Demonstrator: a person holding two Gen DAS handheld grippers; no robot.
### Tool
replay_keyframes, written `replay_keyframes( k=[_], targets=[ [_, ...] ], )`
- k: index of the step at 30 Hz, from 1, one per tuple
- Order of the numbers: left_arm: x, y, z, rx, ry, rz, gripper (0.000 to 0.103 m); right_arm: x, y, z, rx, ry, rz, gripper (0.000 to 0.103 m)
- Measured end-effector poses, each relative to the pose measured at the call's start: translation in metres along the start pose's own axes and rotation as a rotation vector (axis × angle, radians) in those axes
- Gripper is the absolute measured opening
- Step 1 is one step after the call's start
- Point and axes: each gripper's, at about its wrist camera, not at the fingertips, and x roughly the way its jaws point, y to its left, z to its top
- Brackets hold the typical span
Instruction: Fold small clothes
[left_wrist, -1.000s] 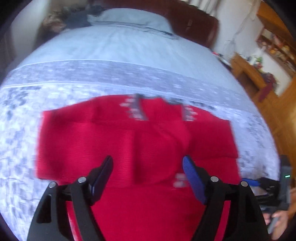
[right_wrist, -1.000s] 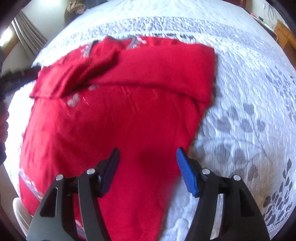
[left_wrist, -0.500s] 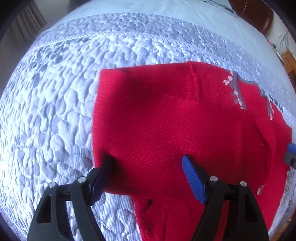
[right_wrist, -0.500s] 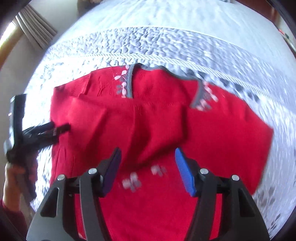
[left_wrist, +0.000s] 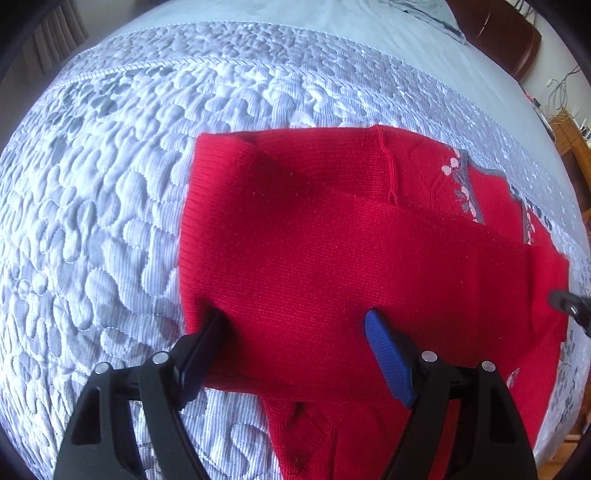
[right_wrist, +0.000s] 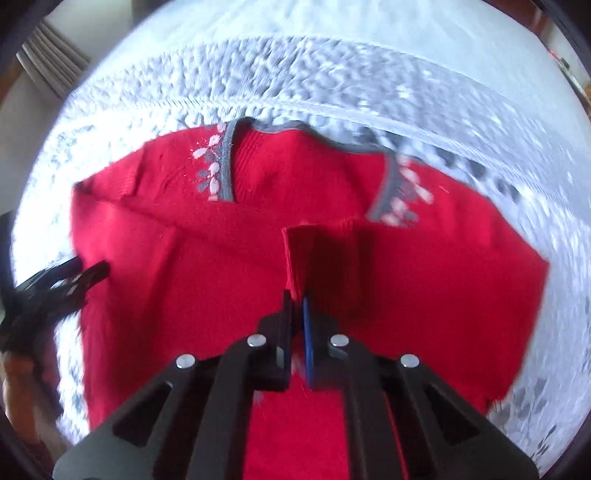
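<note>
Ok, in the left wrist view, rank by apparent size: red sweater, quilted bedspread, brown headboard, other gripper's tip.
1. quilted bedspread
2. red sweater
3. brown headboard, though it is far off and mostly cut off
4. right gripper tip, only partly in frame

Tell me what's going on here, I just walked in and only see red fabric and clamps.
A person with a two-finger gripper in each hand is folding a red sweater spread on a quilted bedspread. The right gripper has shut on a raised fold of the knit near the middle, below the grey neckline trim. The left gripper is open, its fingers straddling the folded sleeve edge at the sweater's side, not yet pinching it.
</note>
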Motion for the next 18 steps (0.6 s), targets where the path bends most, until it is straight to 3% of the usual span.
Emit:
replay_keyframes(
  k=[1, 3, 4, 7, 11, 13, 16, 18],
  targets=[
    [-0.001, 0.001, -0.002, 0.0, -0.003, 0.0, 0.079, -0.008, -0.01, -0.014, 0.006, 0.003, 0.016, 0.011],
    [-0.001, 0.0, 0.0, 0.001, -0.008, 0.002, 0.079, -0.017, -0.028, -0.039, 0.016, 0.014, 0.019, 0.035],
    [-0.001, 0.0, -0.001, 0.0, -0.011, 0.002, 0.079, -0.022, -0.039, -0.053, 0.018, 0.014, 0.01, 0.038],
    [-0.002, -0.001, -0.002, -0.006, -0.017, 0.002, 0.079, -0.028, -0.065, -0.075, 0.063, 0.015, 0.043, 0.039],
    [-0.007, -0.001, -0.003, -0.035, -0.044, -0.008, 0.08, -0.019, -0.09, -0.08, 0.148, 0.025, 0.112, 0.039],
    [-0.015, 0.003, -0.004, -0.065, -0.067, -0.037, 0.08, -0.002, -0.099, -0.075, 0.202, 0.055, 0.202, 0.04],
    [-0.038, 0.019, -0.009, -0.153, -0.116, -0.146, 0.082, 0.019, -0.103, -0.071, 0.265, 0.064, 0.285, 0.04],
    [-0.051, 0.03, -0.012, -0.185, -0.146, -0.157, 0.082, 0.033, -0.105, -0.065, 0.312, 0.073, 0.364, 0.04]
  ],
)
